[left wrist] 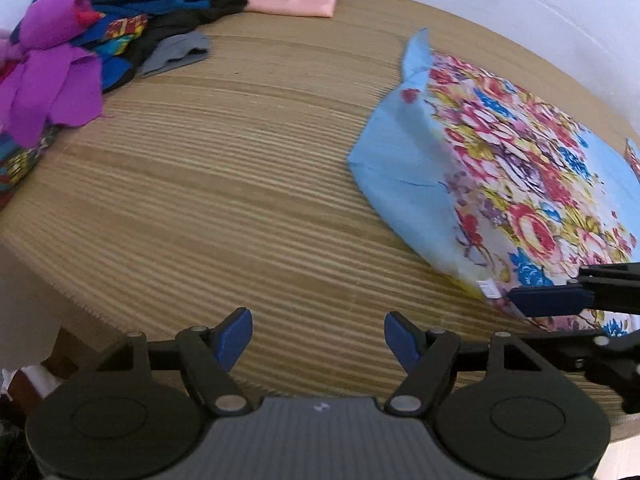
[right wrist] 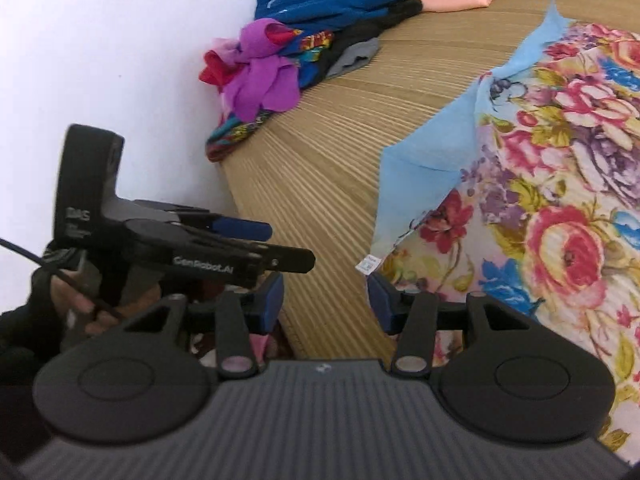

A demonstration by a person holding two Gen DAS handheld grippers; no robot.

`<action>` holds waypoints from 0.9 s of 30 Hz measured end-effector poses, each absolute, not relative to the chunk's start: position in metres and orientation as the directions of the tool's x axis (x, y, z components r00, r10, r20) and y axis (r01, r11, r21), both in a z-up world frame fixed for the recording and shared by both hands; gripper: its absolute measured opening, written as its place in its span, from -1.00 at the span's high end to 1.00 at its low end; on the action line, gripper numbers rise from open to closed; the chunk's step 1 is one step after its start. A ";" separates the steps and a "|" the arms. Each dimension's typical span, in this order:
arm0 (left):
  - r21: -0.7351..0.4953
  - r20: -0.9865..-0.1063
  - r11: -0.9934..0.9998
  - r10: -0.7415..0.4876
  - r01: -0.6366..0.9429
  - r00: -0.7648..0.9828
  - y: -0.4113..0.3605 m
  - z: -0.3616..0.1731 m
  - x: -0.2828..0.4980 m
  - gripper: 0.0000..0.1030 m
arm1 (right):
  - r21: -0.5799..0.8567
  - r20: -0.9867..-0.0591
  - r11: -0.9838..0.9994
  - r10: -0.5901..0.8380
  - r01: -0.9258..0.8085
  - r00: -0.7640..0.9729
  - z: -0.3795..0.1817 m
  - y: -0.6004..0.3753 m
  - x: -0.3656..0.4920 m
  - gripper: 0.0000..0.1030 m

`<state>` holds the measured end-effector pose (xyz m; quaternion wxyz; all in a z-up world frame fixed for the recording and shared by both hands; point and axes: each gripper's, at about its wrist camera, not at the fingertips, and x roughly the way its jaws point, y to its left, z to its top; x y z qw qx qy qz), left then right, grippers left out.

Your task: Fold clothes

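Your right claw [right wrist: 326,300] is hovering spread and empty, the floral cloth's [right wrist: 560,208] tagged corner [right wrist: 368,265] just ahead-right of it on the desk [right wrist: 320,168]. Your left claw [left wrist: 318,340], also spread and empty, is sitting farther off, cloth to its right.

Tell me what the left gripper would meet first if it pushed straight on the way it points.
Most likely bare wood: the left gripper, jaws open and empty, points down at the striped wooden tabletop. The flowered blue cloth lies off to its right, outside that line, though depth is hard to judge.
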<state>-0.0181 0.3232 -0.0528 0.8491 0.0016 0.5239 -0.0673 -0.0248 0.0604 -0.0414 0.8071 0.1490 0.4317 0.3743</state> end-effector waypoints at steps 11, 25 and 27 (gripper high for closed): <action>-0.059 -0.883 0.995 -0.089 0.078 0.461 0.333 -0.046 -0.027 -0.45 | 0.441 -0.672 0.703 0.670 -0.558 0.314 -0.052 0.096 -0.024 0.00; -0.120 -0.833 0.927 -0.288 0.355 0.472 0.243 -0.028 0.014 -0.48 | 0.231 -0.710 0.794 0.533 -0.563 0.461 -0.025 0.066 -0.068 0.03; -0.124 -0.848 0.919 -0.295 0.375 0.441 0.227 -0.039 0.019 -0.46 | 0.221 -0.724 0.845 0.476 -0.487 0.499 -0.028 0.050 -0.070 0.03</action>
